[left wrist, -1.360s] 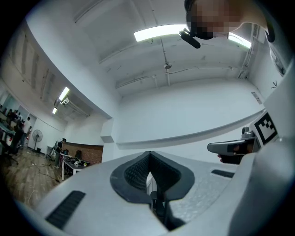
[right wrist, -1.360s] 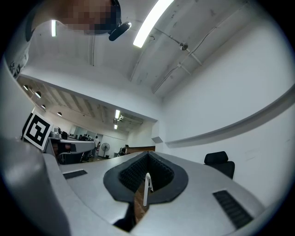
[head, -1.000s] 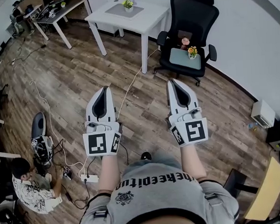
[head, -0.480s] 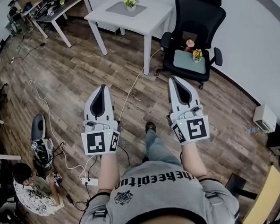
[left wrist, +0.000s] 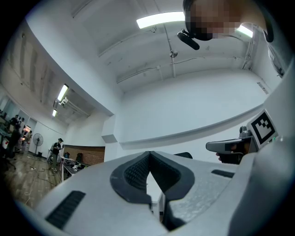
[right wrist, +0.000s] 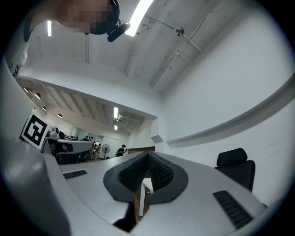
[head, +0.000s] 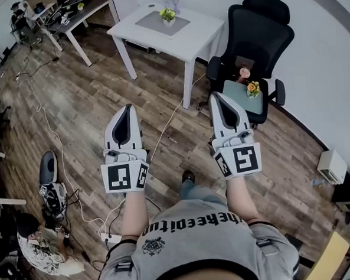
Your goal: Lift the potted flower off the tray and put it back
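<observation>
White desk (head: 201,31) at twelve o'clock, black chair (head: 268,27) at one, on a wood floor (head: 83,94). The left gripper (head: 127,108) and right gripper (head: 217,97) have their jaws closed, holding nothing.

Wood-plank floor (head: 89,94) ran under 1 white table (head: 198,31) and 1 black office chair (head: 265,24) that stood near a plain white wall (head: 330,68). A dark-topped desk (head: 90,8) stood farther off. Tube lights (left wrist: 159,20) glowed on the white ceiling.

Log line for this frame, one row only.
left gripper shut, empty | right gripper shut, empty | potted flower on tray on chair, untouched
</observation>
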Demonstrator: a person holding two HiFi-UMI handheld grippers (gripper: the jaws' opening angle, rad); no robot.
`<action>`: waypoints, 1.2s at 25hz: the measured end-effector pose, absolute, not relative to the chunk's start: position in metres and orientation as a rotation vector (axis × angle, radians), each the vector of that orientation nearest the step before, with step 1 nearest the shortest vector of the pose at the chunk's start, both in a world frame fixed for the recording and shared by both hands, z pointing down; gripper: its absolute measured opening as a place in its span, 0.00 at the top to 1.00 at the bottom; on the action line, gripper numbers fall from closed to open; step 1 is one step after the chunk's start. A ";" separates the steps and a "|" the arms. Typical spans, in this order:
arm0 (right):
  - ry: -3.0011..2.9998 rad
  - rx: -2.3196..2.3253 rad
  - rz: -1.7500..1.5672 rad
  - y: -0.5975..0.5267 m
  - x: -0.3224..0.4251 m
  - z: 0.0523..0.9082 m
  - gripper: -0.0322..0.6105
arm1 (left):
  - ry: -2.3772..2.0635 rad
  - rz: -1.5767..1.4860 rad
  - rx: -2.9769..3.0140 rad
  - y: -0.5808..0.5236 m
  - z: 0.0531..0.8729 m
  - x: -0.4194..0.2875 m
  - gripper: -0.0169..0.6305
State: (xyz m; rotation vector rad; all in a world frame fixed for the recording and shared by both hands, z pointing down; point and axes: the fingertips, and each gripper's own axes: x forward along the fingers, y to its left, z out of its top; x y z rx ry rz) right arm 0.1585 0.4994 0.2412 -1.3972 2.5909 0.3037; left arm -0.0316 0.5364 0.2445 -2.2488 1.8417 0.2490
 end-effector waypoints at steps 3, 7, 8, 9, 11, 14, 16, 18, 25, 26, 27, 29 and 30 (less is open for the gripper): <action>2.585 -1.386 0.312 0.462 0.159 0.237 0.95 | 1.842 0.243 -2.238 0.499 0.240 -0.031 0.97; 2.582 -1.377 0.317 0.416 0.164 0.236 0.95 | 1.838 0.260 -2.230 0.451 0.237 -0.027 0.97; 2.581 -1.375 0.313 0.405 0.165 0.236 0.95 | 1.835 0.260 -2.228 0.440 0.237 -0.024 0.97; 2.581 -1.371 0.308 0.396 0.167 0.238 0.95 | 1.832 0.259 -2.226 0.430 0.237 -0.022 0.97; 2.589 -1.361 0.299 0.380 0.166 0.241 0.95 | 1.833 0.253 -2.227 0.415 0.240 -0.018 0.97; 2.607 -1.343 0.286 0.360 0.160 0.246 0.95 | 1.847 0.241 -2.232 0.396 0.246 -0.021 0.97; 2.614 -1.335 0.278 0.348 0.157 0.249 0.95 | 1.862 0.233 -2.232 0.385 0.250 -0.024 0.97; 2.614 -1.338 0.270 0.337 0.157 0.252 0.95 | 1.872 0.226 -2.232 0.373 0.253 -0.027 0.97; 2.612 -1.364 0.263 0.285 0.144 0.260 0.95 | 1.851 0.233 -2.254 0.318 0.260 -0.039 0.97; 2.612 -1.368 0.268 0.276 0.141 0.261 0.95 | 1.847 0.238 -2.257 0.307 0.260 -0.042 0.97; 2.611 -1.373 0.273 0.266 0.138 0.261 0.95 | 1.843 0.243 -2.261 0.296 0.260 -0.045 0.97; 2.602 -1.384 0.277 0.243 0.131 0.259 0.95 | 1.832 0.248 -2.267 0.272 0.259 -0.053 0.97; 2.596 -1.390 0.278 0.231 0.127 0.257 0.95 | 1.826 0.248 -2.271 0.260 0.258 -0.057 0.97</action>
